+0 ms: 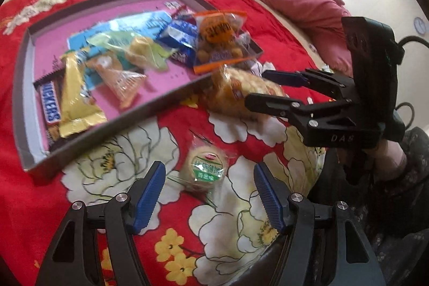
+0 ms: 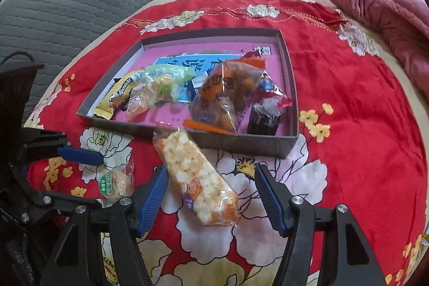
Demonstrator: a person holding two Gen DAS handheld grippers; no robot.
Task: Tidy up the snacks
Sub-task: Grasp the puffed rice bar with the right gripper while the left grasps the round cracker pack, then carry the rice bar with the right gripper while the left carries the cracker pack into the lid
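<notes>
The puffed-rice bar [image 2: 197, 180], in a clear wrapper, lies flat on the red floral bedspread [image 2: 362, 125], its long axis running from the near wall of the box [image 2: 291, 87] back toward my right gripper [image 2: 210, 201], slightly slanted to the right as it nears me. My right gripper is spread wide; the bar's near end lies between its blue pads [image 2: 154, 199], closer to the left pad, touching neither that I can tell.

The round cake [image 1: 205, 169], wrapped with a green label facing up, rests on the bedspread just ahead of my left gripper [image 1: 209, 195], centred between its spread fingers and apart from both.

The shallow grey box, pink inside, sits beyond both snacks. It holds a Snickers bar [image 1: 51, 105] by its left wall, a yellow packet [image 1: 75, 98] beside it, a clear triangular packet [image 1: 120, 79], a pale green packet [image 1: 144, 50], blue-and-white packets [image 1: 178, 38], an orange-edged bag of brown pieces [image 2: 219, 95] leaning over the near wall, and a dark block [image 2: 264, 117] in the near right corner.
</notes>
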